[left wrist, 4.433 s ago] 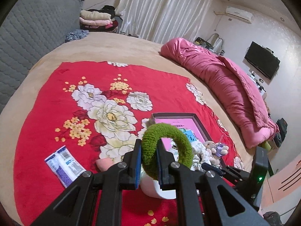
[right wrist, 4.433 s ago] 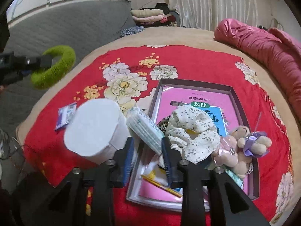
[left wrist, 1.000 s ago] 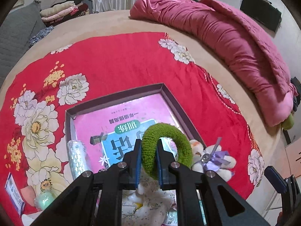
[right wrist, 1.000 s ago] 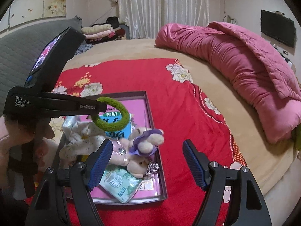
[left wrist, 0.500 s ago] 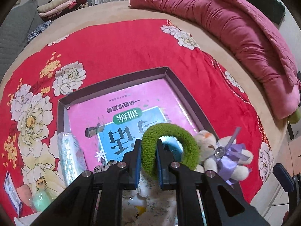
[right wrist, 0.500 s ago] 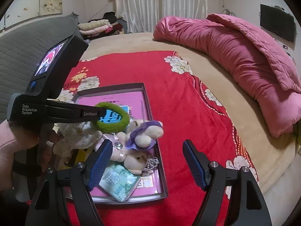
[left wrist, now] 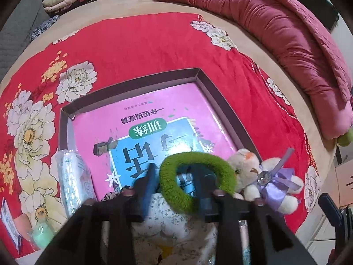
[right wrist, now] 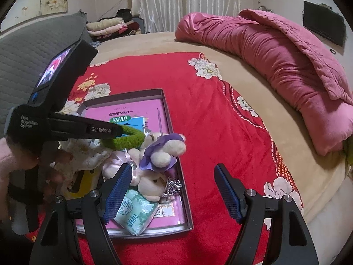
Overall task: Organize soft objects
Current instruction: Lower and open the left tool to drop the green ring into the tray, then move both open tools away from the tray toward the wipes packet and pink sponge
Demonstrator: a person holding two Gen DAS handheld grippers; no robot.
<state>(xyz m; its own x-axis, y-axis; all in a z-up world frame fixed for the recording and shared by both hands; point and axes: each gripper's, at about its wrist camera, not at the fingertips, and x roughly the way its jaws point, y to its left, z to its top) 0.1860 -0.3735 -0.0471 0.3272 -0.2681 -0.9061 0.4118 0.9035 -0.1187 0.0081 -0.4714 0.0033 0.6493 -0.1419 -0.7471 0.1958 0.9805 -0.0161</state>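
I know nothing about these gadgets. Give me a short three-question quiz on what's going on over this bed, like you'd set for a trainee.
1. True or false: the right gripper is clamped on the plush bear.
2. What sits between the jaws of the left gripper? A) green fuzzy ring B) tissue pack C) plush bear
3. Fill in: the book lying in the box has a ___ cover.

Key
1. False: its jaws stand open and empty.
2. A: the jaws have just been opening, with the ring loose between them.
3. Pink.
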